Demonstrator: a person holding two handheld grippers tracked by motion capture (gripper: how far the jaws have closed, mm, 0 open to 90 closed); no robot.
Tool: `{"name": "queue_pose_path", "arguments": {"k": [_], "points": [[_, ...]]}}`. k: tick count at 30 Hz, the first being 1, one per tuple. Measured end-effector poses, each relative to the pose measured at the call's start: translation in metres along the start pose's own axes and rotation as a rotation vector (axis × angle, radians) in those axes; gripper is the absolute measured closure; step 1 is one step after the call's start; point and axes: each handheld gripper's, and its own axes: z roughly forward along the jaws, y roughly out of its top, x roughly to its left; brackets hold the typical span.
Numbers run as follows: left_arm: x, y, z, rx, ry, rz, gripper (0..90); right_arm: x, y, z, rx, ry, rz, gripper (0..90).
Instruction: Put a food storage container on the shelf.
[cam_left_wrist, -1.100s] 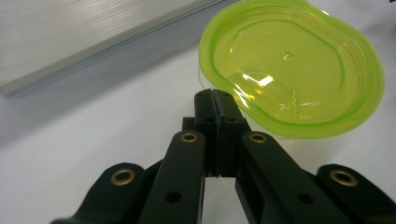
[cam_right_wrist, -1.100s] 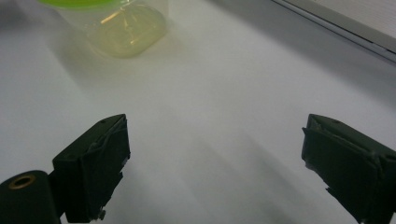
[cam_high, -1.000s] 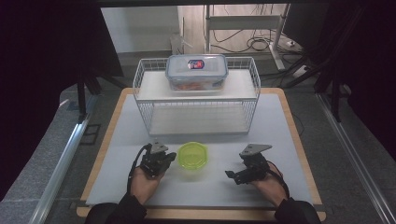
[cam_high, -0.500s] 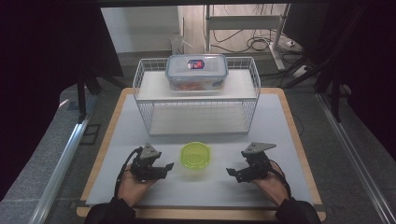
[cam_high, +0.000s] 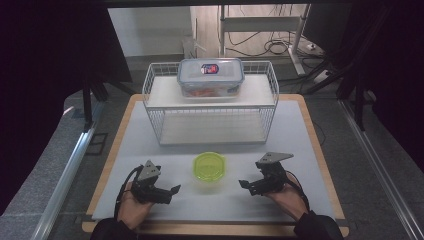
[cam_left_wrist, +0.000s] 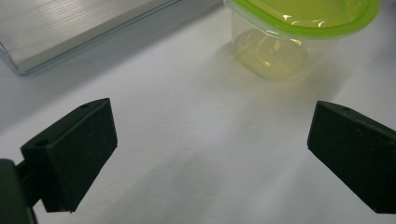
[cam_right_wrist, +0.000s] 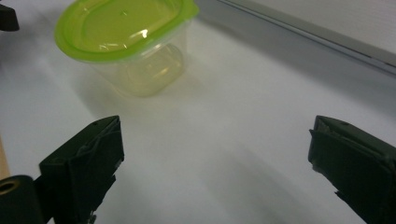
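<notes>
**Container position relative to both sets of jaws**

Container (cam_high: 209, 167) with a green lid stands on the white tabletop (cam_high: 300, 135), low centre of the high view, between the two grippers and touching neither. Behind it, toward the top of the frame, a wire basket (cam_high: 210, 102) carries a larger lidded box (cam_high: 210, 75).

Left gripper (cam_high: 170, 191) sits at lower left of the high view. Its jaws have just been opening and now stand wide apart with nothing between them — the left gripper view shows bare tabletop in the gap. In that view the container (cam_left_wrist: 299, 32) lies ahead and off toward the upper right, outside the line between the pads.

Right gripper (cam_high: 245, 186) sits at lower right of the high view, jaws likewise wide apart and empty. In the right gripper view the container (cam_right_wrist: 128, 46) lies ahead and off toward the upper left.

Relation governing the next move: the container lies between the two hands and slightly farther up the frame than either. Neither gripper points straight at it; each would need to swing inward. Judged from the high view, both stand at much the same distance — neither is clearly nearer. The lid reads as a rounded shape with no marked long axis, so approach direction appears unconstrained.
</notes>
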Motion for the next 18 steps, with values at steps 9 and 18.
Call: {"name": "queue_pose_path", "arguments": {"k": [9,18], "points": [[-0.002,0.000,0.001,0.003,0.014,0.017,1.3,0.006,0.018,0.005,0.001,0.079,0.064,11.0],[-0.003,0.001,0.002,-0.001,0.006,0.025,1.7,0.002,0.035,0.019,-0.037,0.136,0.172,25.9]]}}
